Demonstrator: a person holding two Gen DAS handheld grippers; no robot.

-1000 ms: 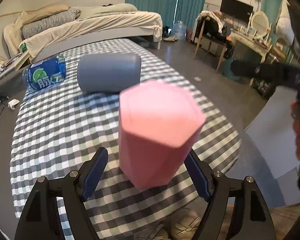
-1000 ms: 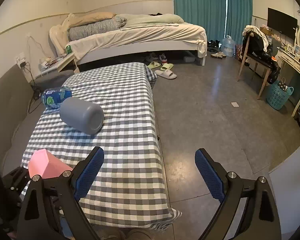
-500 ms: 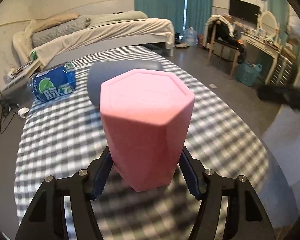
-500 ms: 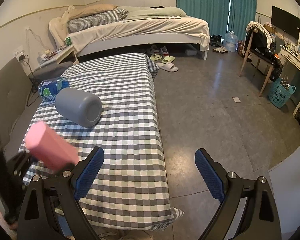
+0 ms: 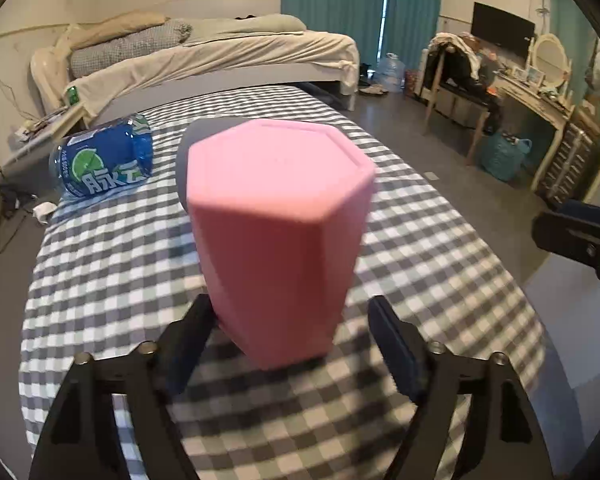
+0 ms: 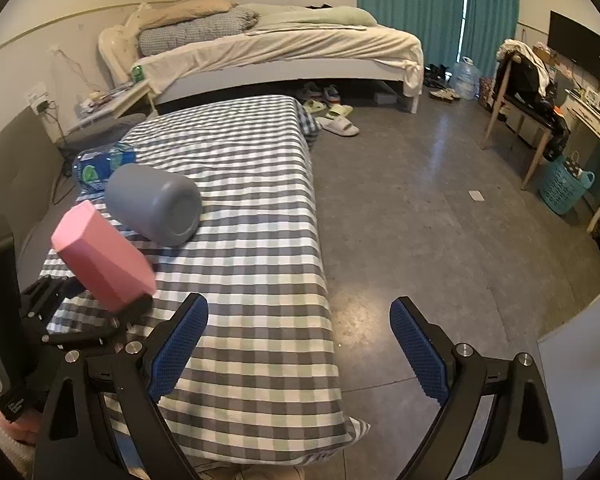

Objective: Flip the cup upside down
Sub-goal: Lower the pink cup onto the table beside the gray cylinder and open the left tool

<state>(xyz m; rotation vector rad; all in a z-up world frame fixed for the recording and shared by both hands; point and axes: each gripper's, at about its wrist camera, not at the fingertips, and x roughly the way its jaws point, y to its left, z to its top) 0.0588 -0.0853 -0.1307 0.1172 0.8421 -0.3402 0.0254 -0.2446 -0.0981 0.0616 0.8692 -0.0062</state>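
A pink hexagonal cup [image 5: 278,236] stands upside down, flat base up, on the checked table [image 5: 100,264], between the fingers of my left gripper [image 5: 296,344]. The jaws now stand apart from its sides, so the gripper is open. In the right wrist view the pink cup [image 6: 102,256] appears tilted at the left, with the left gripper [image 6: 88,308] at its lower end. My right gripper [image 6: 298,344] is open and empty over the table's right edge.
A grey cup [image 6: 156,204] lies on its side behind the pink cup. A blue bottle [image 5: 104,158] lies at the table's far left. The table's right edge drops to the floor [image 6: 440,220]. A bed [image 6: 280,52] stands beyond.
The left gripper brought the pink cup upright with its base up and set it down, then its jaws opened. The right gripper barely moved.
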